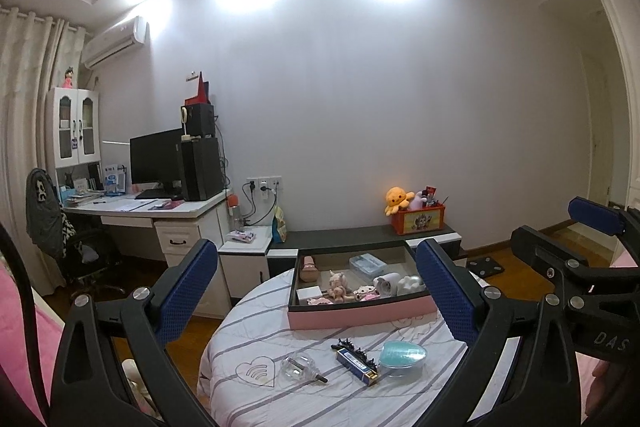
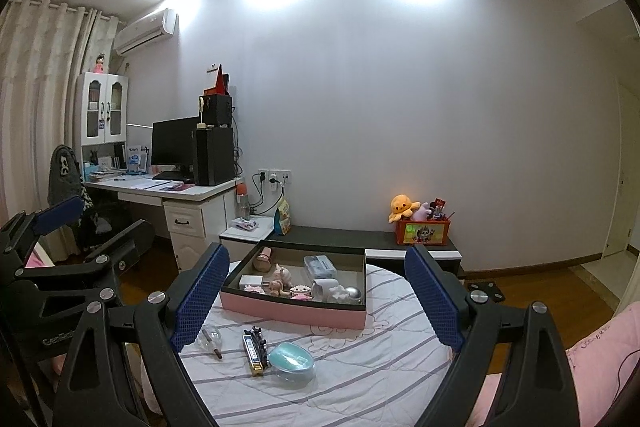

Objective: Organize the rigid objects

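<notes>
A pink open box [image 1: 360, 319] [image 2: 296, 311] stands at the far side of a round table with a striped cloth [image 1: 304, 399] [image 2: 360, 375]; it holds small figurines and trinkets. In front of it lie a clear glass knob [image 1: 298, 369] [image 2: 210, 339], a blue harmonica box [image 1: 356, 365] [image 2: 253, 349] with a black hair clip [image 1: 352, 347] [image 2: 260, 335] against it, and a teal oval case [image 1: 402, 357] [image 2: 291, 361]. My left gripper [image 1: 320, 303] is open and empty above the table. My right gripper [image 2: 316, 303] is open and empty too; it also shows in the left wrist view [image 1: 576, 251].
A low dark bench [image 1: 360, 237] [image 2: 360, 235] behind the table carries an orange box [image 1: 418, 221] with plush toys. A desk [image 1: 152, 211] with monitor and a chair [image 1: 72, 247] stand at the left. Pink bedding [image 2: 592, 379] lies at the right.
</notes>
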